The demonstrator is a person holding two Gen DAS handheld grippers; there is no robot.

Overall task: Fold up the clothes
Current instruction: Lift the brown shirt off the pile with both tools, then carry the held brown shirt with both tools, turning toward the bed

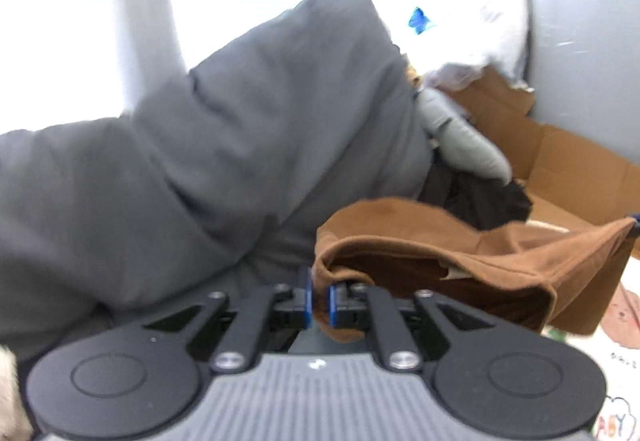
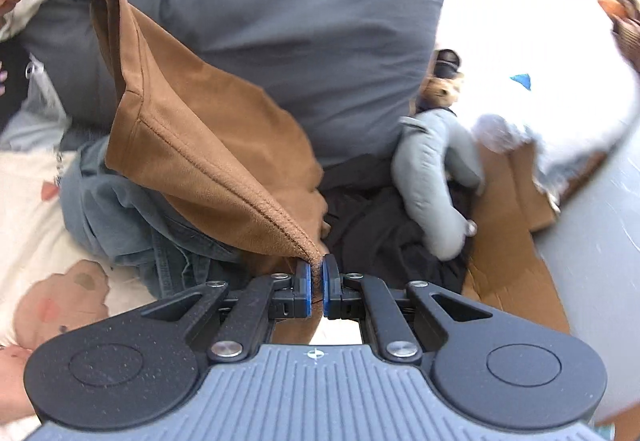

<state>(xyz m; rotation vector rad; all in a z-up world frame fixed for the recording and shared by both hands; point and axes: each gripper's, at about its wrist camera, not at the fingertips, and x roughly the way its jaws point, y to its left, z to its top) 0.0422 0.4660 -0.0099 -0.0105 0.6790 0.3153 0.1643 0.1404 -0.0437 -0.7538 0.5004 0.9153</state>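
Before a grey pillow [image 2: 304, 41], both hand-held grippers pinch the brown garment's [image 2: 208, 145] edges.

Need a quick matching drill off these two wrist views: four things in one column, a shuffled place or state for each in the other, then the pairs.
Things:
1. brown garment
2. grey pillow
3. denim garment
4. cardboard box

Places or states:
A. lies under the brown cloth, on the printed sheet
B. open, at the right, by the dark clothes
C. pinched at two ends by the left gripper and right gripper, stretched between them
D. plump, behind everything

Pairs: 1-C, 2-D, 3-A, 4-B
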